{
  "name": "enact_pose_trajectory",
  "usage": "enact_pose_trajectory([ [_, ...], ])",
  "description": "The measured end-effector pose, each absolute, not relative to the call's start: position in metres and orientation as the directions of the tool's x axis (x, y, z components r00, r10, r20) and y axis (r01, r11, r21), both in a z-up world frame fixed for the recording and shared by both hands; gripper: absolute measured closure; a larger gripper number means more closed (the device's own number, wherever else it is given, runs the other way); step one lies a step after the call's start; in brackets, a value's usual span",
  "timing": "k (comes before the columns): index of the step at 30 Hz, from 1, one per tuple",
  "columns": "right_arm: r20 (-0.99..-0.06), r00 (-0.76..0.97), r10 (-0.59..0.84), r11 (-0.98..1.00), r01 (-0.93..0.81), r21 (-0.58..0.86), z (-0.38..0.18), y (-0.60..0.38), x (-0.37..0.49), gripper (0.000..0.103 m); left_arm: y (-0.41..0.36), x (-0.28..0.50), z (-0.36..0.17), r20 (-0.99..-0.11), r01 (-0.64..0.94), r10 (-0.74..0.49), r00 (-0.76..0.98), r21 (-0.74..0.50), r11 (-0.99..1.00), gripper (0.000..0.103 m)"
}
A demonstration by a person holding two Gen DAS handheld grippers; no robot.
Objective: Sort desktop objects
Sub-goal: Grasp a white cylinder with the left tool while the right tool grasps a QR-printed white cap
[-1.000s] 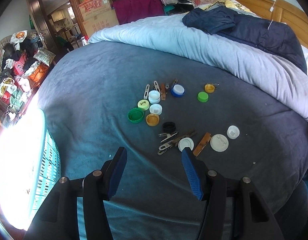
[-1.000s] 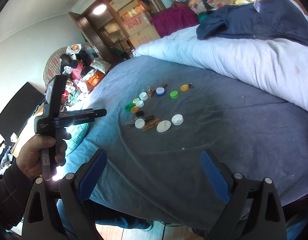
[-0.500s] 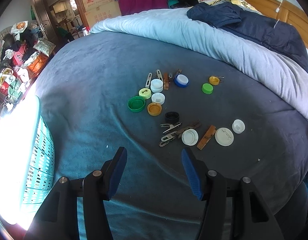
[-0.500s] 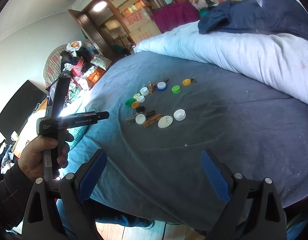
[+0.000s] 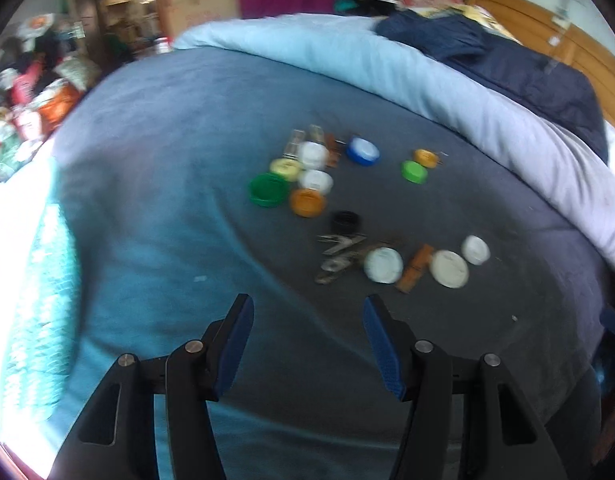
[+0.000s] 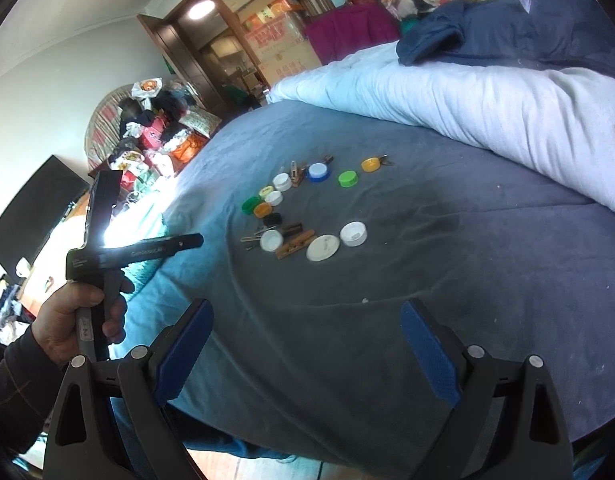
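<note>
Left tool (image 5: 307, 316) has dipped closer to the bed (image 5: 167, 200) over the last second, jaws about half open with nothing between them. Just ahead of its tips sit the metal clips (image 5: 339, 256), then a white cap (image 5: 383, 265), with the green cap (image 5: 268, 189) farther out. Right tool (image 6: 307, 320) is wide open and empty too, the caps well ahead. Looks like a first pick is coming; nothing's sorted yet.
</note>
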State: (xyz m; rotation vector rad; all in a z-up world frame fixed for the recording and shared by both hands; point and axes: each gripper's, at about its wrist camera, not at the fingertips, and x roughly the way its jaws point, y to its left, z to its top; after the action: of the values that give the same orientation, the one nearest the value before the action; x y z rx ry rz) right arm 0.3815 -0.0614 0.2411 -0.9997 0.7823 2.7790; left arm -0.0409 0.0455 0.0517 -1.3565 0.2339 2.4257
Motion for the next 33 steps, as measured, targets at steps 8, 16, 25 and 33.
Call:
enact_pose_trajectory([
  [8,-0.661,-0.745,-0.09,-0.853,-0.284,0.437,0.216,-0.054,0.373,0.008,0.105,-0.061,0.01,-0.857,-0.469,0.288,-0.428,-0.062,-0.881,0.054],
  [16,-0.678,-0.725,-0.12,-0.841,-0.288,0.457,0.197,-0.051,0.358,0.008,0.111,-0.081,-0.01,-0.885,-0.361,0.243,-0.396,-0.093,-0.928,0.071],
  [25,-0.67,-0.73,-0.133,-0.873,-0.234,0.428,0.201,-0.061,0.338,0.008,0.117,-0.069,-0.007,-0.869,-0.442,0.284,-0.404,-0.087,-0.893,0.077],
  [33,-0.676,-0.724,-0.14,-0.871,-0.236,0.432,0.194,-0.058,0.332,0.011,0.12,-0.078,-0.011,-0.858,-0.419,0.273,-0.436,-0.075,-0.905,0.078],
])
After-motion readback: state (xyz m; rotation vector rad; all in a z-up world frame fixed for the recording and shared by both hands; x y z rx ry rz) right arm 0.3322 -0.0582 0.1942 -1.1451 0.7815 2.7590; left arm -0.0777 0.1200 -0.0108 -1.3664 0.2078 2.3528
